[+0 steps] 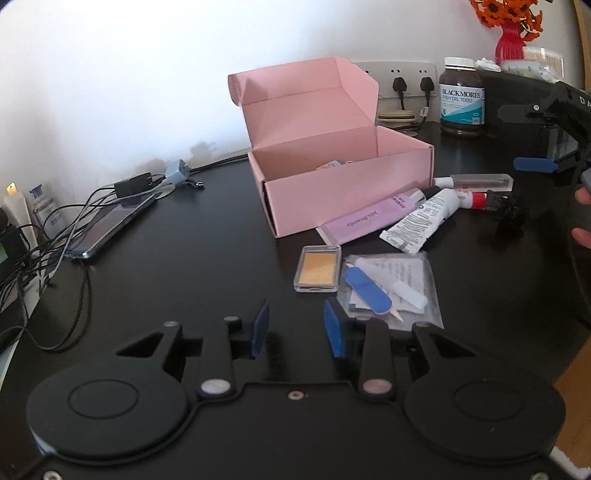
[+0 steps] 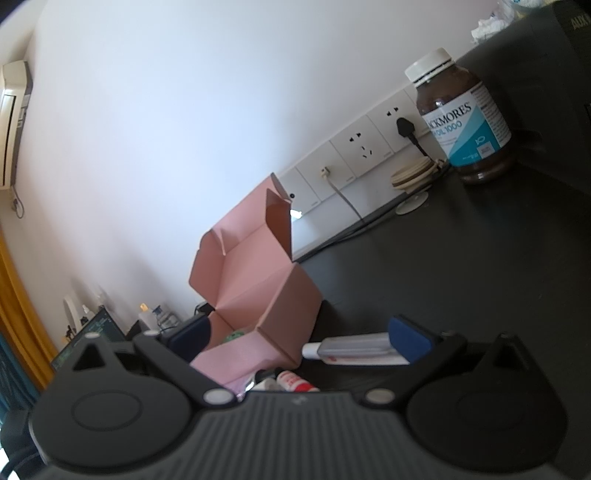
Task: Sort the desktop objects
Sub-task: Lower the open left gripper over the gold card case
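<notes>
An open pink box (image 1: pixel 340 177) stands on the black desk (image 1: pixel 184 288), its lid up; it also shows in the right wrist view (image 2: pixel 255 306). In front of it lie a clear case with orange powder (image 1: pixel 319 268), a clear bag with a blue nail file (image 1: pixel 391 291), a purple tube (image 1: pixel 373 218), a white tube (image 1: pixel 421 221), a red-capped tube (image 1: pixel 471 201) and a clear stick case (image 1: pixel 480 181). My left gripper (image 1: pixel 297 332) is open and empty just before the bag. My right gripper (image 1: pixel 546 166) hovers at the right over the far items; its jaws stand wide (image 2: pixel 295 332).
A Blackmores fish oil bottle (image 1: pixel 461 98) stands at the back right by wall sockets (image 1: pixel 399 79). A phone (image 1: pixel 110 225) with tangled cables (image 1: pixel 48 258) lies at the left. A black clip (image 1: pixel 508 216) sits right of the tubes. A red vase of orange flowers (image 1: pixel 511 33) stands on a black unit.
</notes>
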